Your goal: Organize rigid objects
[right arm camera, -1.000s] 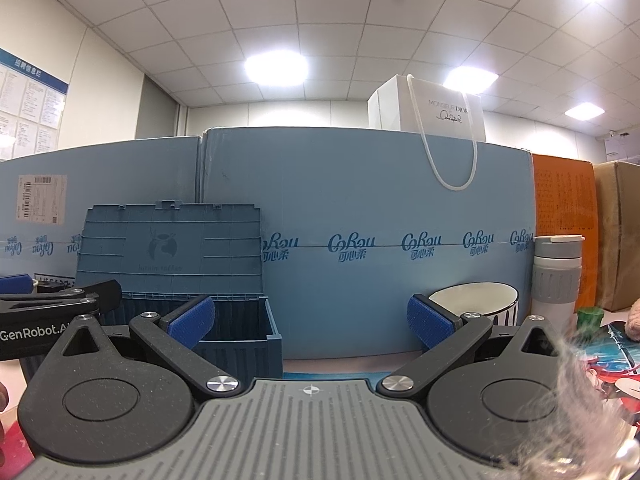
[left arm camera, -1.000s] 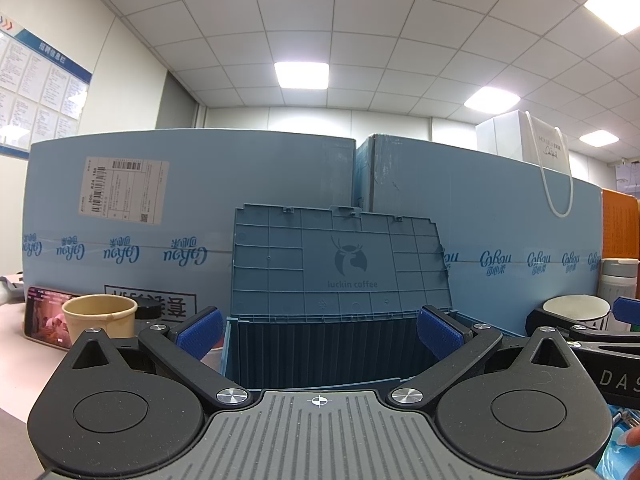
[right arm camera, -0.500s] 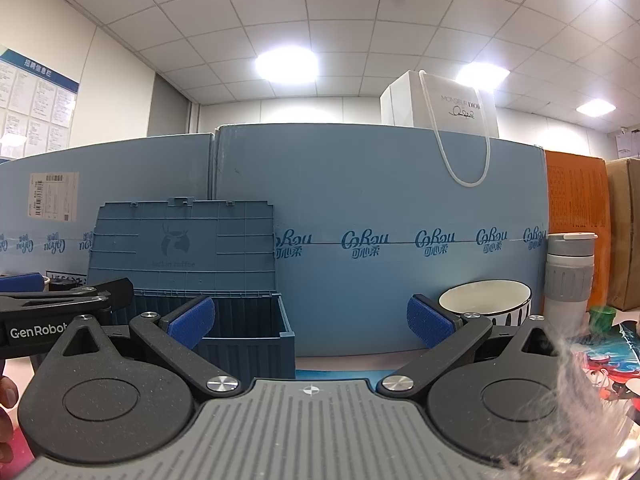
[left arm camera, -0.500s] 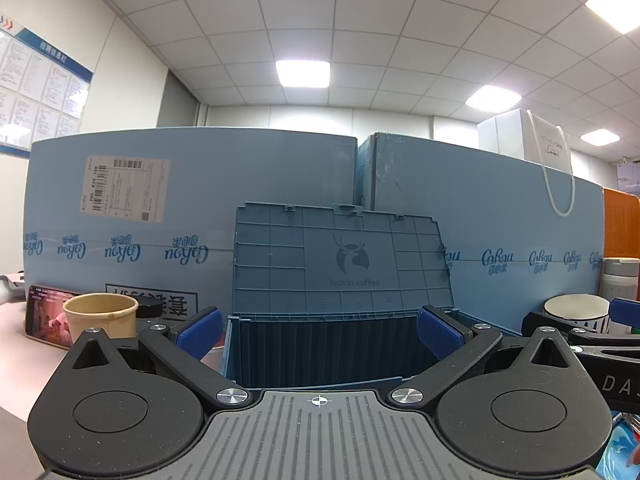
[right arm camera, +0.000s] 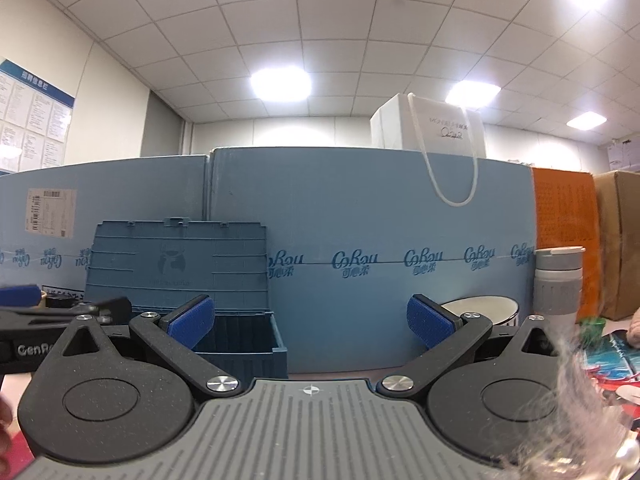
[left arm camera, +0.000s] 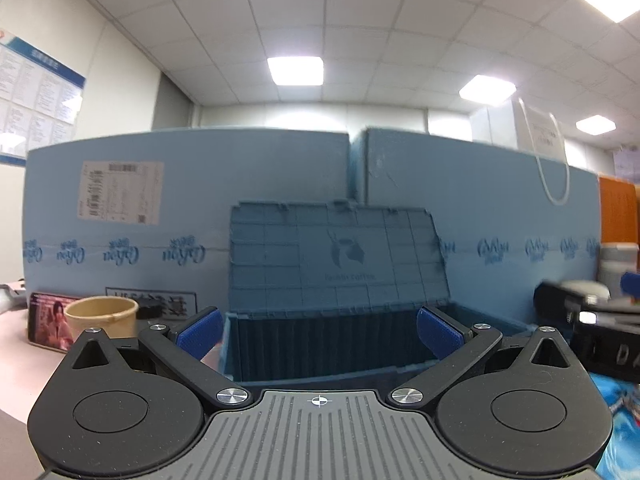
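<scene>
Toward the desk's left edge, paper cup (left arm camera: 102, 315); mid-desk, open blue crate (left arm camera: 332, 344) behind empty, released left claw (left arm camera: 319, 334); right claw (right arm camera: 312, 322) likewise released, bowl (right arm camera: 480, 309) beyond; step: approach, next a first pick.

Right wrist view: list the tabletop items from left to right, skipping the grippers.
Blue crate with its lid up → white bowl → grey-and-white flask → small green cup.
</scene>
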